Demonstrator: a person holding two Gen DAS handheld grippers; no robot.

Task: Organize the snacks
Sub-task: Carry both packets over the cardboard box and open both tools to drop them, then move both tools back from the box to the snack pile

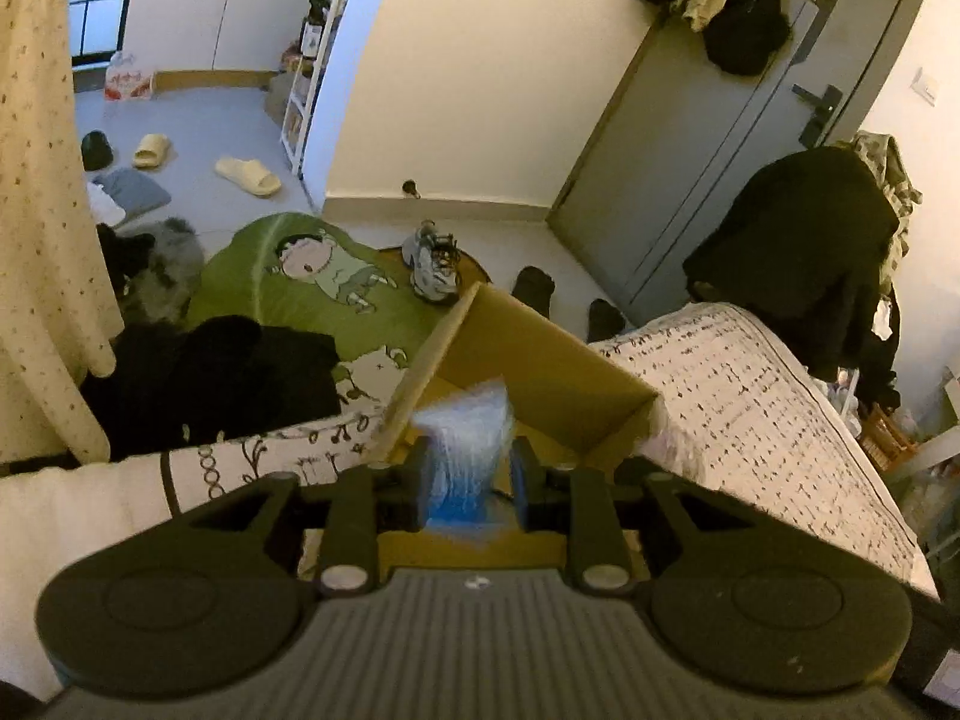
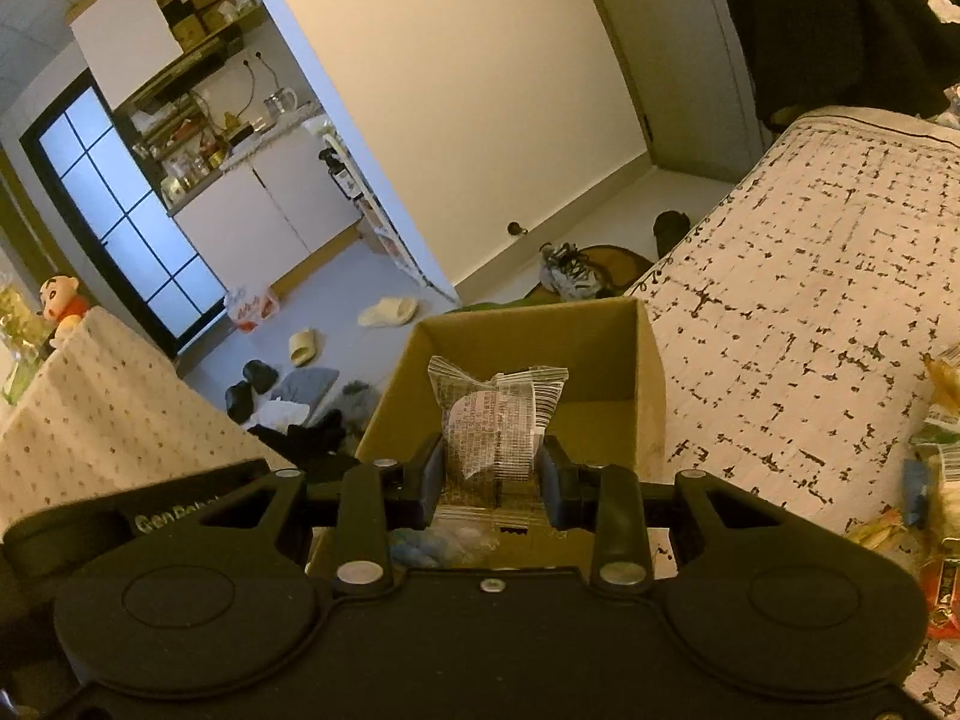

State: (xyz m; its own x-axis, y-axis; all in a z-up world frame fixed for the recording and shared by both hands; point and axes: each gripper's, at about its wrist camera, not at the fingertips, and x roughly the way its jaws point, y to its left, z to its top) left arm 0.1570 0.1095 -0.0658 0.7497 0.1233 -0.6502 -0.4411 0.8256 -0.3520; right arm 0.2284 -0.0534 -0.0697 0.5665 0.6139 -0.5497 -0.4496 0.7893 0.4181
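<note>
Landmark: the open brown cardboard box (image 1: 540, 354) sitting at the edge of the bed, whose white bedspread with black dash pattern (image 1: 750, 396) is lying to the right of the box in both views.

Left gripper (image 1: 471, 480): black two-finger tool, hovering over the box opening and pointing down into it. A blue and white crinkled plastic snack packet (image 1: 468, 450) is standing between the jaws. The packet is blurred. The right pad appears to be standing slightly clear of the packet, while the left pad is sitting against it; I cannot tell whether the jaws are pressing it or already letting go.

Right gripper (image 2: 489, 474): black two-finger tool, also hanging above the box (image 2: 528, 336). It is clenching a clear-wrapped round brown snack with printed label (image 2: 489, 420), both pads pressing on the wrapper's sides. The snack is standing upright over the box interior, its crimped top edge rising above the fingertips.

Inside the box, just below the right gripper's fingers, a blue and white packet (image 2: 432, 543) is showing, partly hidden by the tool body.

To the right of the box, well apart on the bedspread, a heap of mixed colourful snack wrappers (image 2: 936, 480) is lying at the frame edge.

Beyond the box, on the floor, a green cartoon-print cushion (image 1: 300, 282) and a grey sneaker (image 1: 432, 264) are lying.
</note>
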